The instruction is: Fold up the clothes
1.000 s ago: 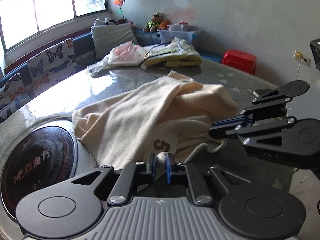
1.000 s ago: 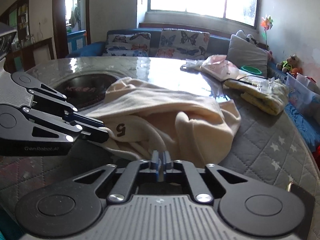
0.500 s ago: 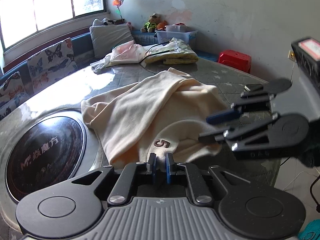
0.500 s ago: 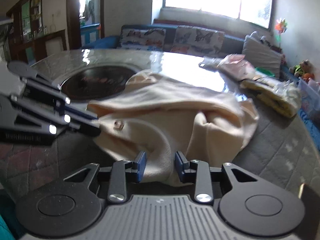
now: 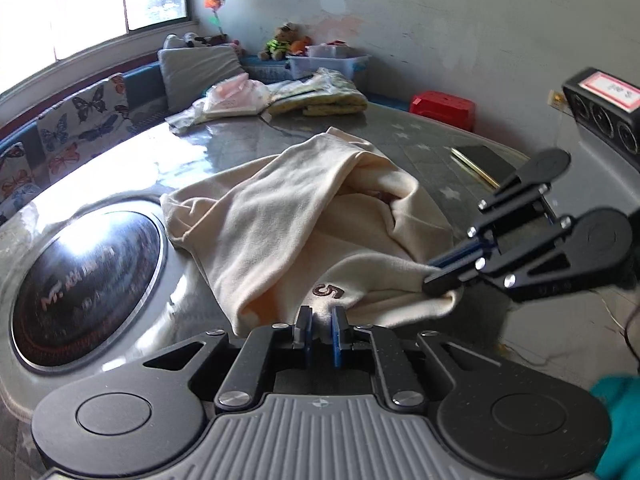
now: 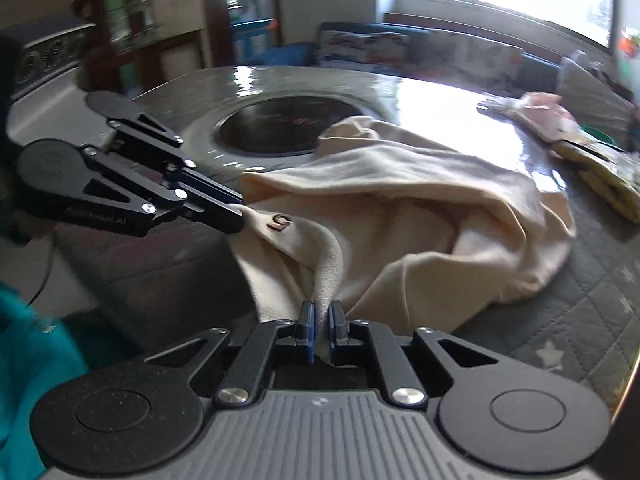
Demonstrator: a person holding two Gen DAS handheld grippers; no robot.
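Both tongs have dragged the cream garment (image 5: 304, 216) toward the near edge of the bench (image 5: 224, 148) since a sec ago, and the right tongs (image 6: 320, 330), which were empty then and parted half a sec back, now pinch a fold of fabric. Left tongs (image 5: 320, 330) are nearly closed on the hem just below the brown "5" patch (image 5: 329, 290); right tongs likewise clamp a ridge of cloth near that hem, seen from the left cam at (image 5: 442, 280). Garment lies bunched mid-bench, far part crumpled beside the dark round hob (image 5: 80, 280), near part hanging at the bench edge.

Risks, as I judge them:
- Right grip looks thin, maybe one layer only; a pull could slip it free.
- Both grips sit close together, so lifting may give a rope, not a flat spread.
- Far bunch may drag over the hob rim and snag.
- Folded yellow pile (image 5: 320, 98) at the back is well apart, prob safe.
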